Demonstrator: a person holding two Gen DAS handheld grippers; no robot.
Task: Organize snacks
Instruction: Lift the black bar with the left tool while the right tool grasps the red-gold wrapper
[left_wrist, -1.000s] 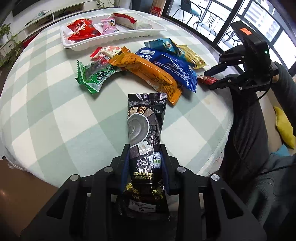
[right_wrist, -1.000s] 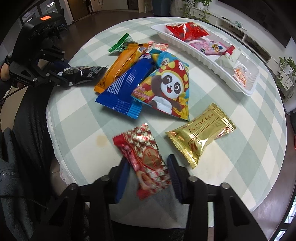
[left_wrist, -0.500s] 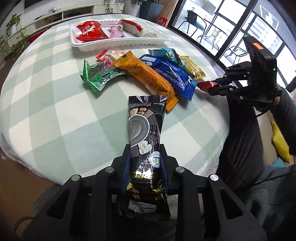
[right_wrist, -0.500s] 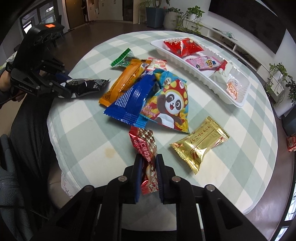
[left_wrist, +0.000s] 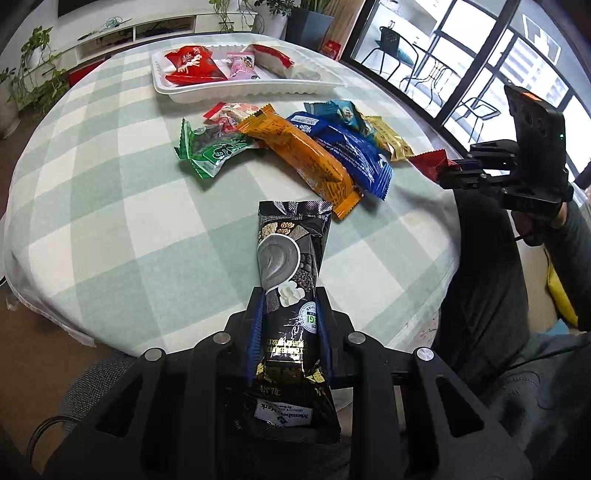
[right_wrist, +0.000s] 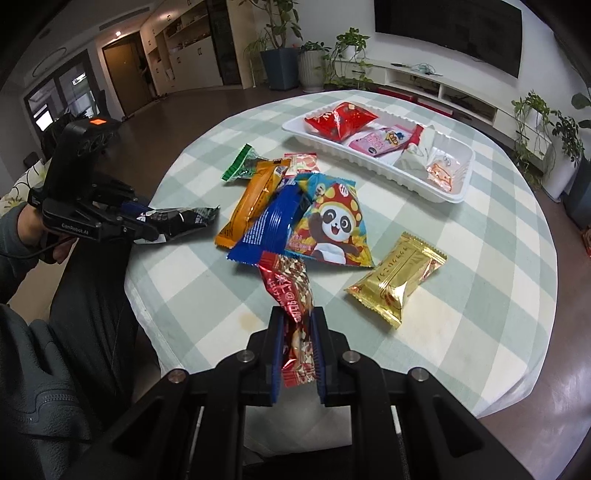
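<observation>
snacks lie in a loose heap at the middle of the round checked surface (right_wrist: 480, 236), and two more are held up in the tongs. the left tongs (left_wrist: 290, 314) are clamped on a long black sachet (left_wrist: 291, 258), which fills the lower centre of the left wrist view and sticks forward over the near edge of the cloth. the right tongs (right_wrist: 297, 332) are pressed together on a red-and-silver patterned packet (right_wrist: 291, 291), gripped by its lower half at the bottom centre of the right wrist view, its free end reaching toward the heap.

in the heap, an orange bar wrapper (right_wrist: 251, 206) leans against a blue wrapper (right_wrist: 269, 229), and a panda-print bag (right_wrist: 332, 225) overlaps the blue one on the right. a green packet (right_wrist: 240, 166) and a small red-and-white packet (right_wrist: 301, 162) lie at the far end of the heap. a gold packet (right_wrist: 399, 277) lies apart at the centre right.

a white tray (right_wrist: 458, 192) stands at the upper right of the right wrist view (several packets are already in it): a red bag (right_wrist: 340, 118), a pink packet (right_wrist: 380, 142), a white-wrapped piece (right_wrist: 413, 155) and a small clear packet (right_wrist: 443, 171).
</observation>
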